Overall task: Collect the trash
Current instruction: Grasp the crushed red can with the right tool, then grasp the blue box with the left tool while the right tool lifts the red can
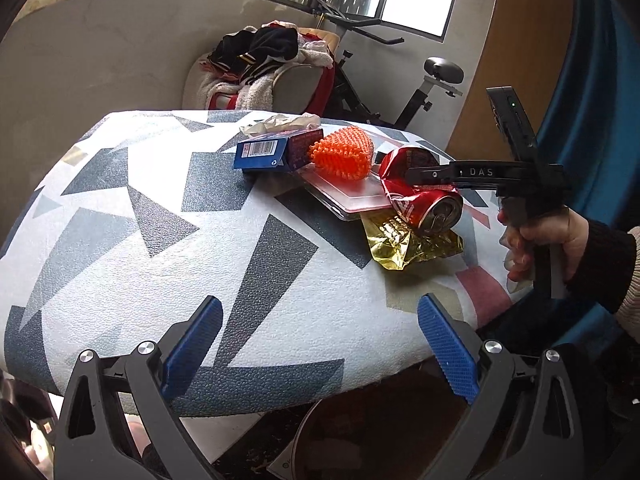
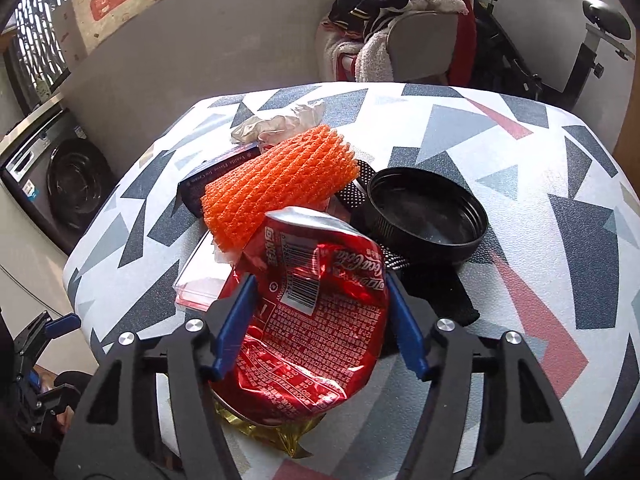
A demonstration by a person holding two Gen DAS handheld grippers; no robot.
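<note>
My right gripper (image 2: 316, 320) brackets the crushed can (image 2: 308, 312), pads seemingly touching its sides; my left gripper (image 1: 320, 344) hovers wide, empty. Risk: the can, resting on gold foil (image 2: 260, 428), may slip if pinched unevenly.

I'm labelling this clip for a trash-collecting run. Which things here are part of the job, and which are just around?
Part of the job:
crushed red can, between the right hand-held gripper fingers
gold wrapper
orange foam net
blue carton
crumpled paper
clear plastic tray
black lid

Just around:
patterned table
clothes pile
exercise bike
washing machine
</note>
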